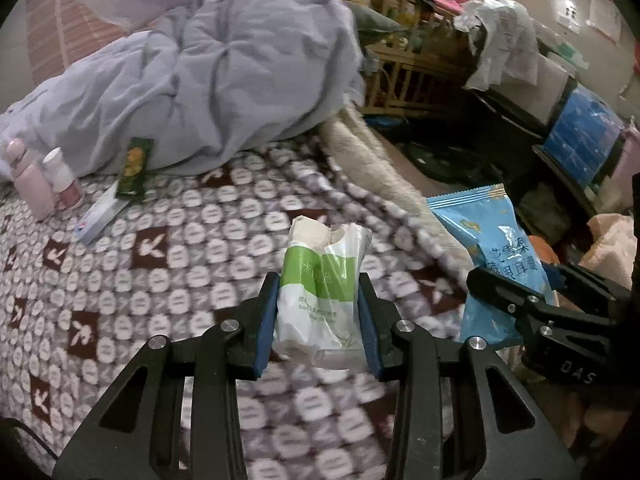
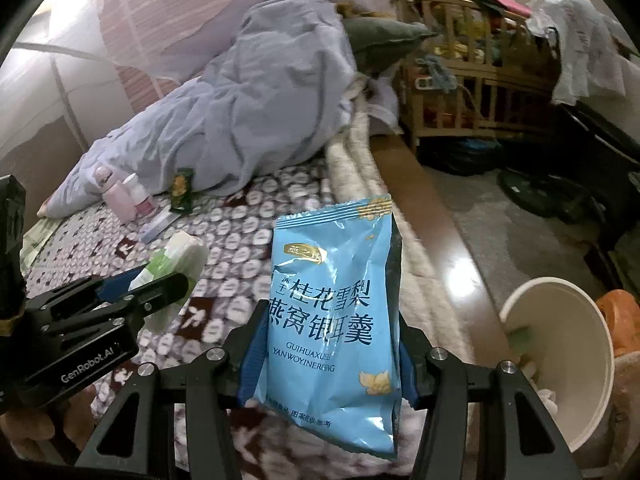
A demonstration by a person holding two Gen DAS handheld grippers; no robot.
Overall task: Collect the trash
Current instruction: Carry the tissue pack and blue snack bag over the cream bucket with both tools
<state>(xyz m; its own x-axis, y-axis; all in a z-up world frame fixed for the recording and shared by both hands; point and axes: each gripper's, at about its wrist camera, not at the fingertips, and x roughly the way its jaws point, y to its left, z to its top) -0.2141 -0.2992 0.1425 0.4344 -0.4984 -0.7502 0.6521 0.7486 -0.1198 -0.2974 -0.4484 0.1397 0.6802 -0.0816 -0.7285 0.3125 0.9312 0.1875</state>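
My left gripper [image 1: 318, 286] is shut on a green and white tissue pack [image 1: 320, 280], held above the patterned bed blanket [image 1: 160, 280]. My right gripper [image 2: 330, 312] is shut on a blue snack bag [image 2: 332, 320], held upright over the bed's edge. The blue bag also shows in the left wrist view [image 1: 496, 248], to the right of the tissue pack. The left gripper with the tissue pack [image 2: 176, 260] shows at the left in the right wrist view. A green wrapper [image 1: 134, 170] lies on the blanket by the quilt.
A lilac quilt [image 1: 220, 92] is heaped at the back of the bed. Two pink bottles [image 1: 40, 184] and a small box [image 1: 100, 216] are at the left. A white paper cup [image 2: 560, 360] stands at the right. A wooden crib [image 2: 460, 80] and clutter stand beyond the floor.
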